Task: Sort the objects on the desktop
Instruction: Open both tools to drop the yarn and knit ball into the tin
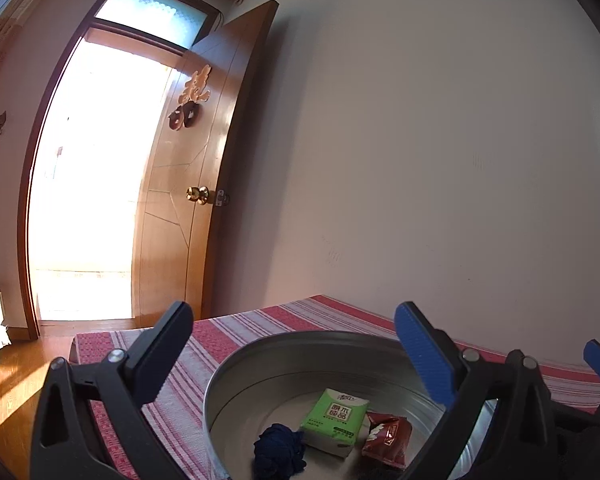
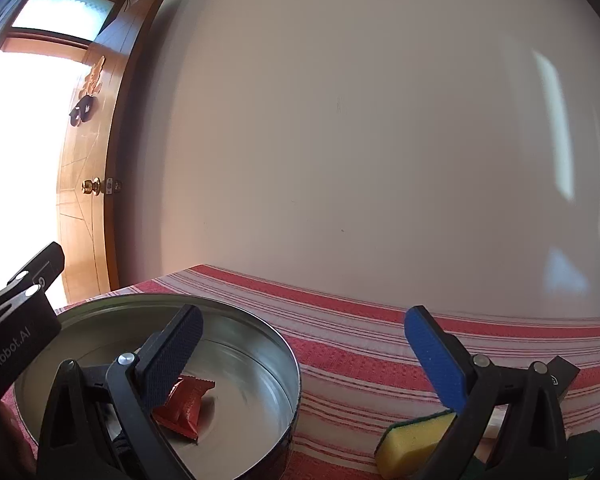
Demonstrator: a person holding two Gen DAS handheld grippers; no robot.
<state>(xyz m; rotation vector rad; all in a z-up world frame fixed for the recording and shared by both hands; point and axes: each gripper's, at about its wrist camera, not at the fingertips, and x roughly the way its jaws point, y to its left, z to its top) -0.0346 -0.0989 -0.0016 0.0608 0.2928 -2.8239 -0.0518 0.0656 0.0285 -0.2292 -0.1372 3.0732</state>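
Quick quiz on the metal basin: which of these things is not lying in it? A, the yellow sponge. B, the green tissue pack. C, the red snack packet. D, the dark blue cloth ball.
A: the yellow sponge lies on the striped tablecloth outside the metal basin, which holds the green tissue pack, red snack packet and dark blue cloth ball.

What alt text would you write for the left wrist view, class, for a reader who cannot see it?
The open left tool hangs empty over a round metal basin holding a green tissue pack, a red packet and a dark blue cloth ball. The basin sits on a red striped tablecloth, with an open wooden door behind.
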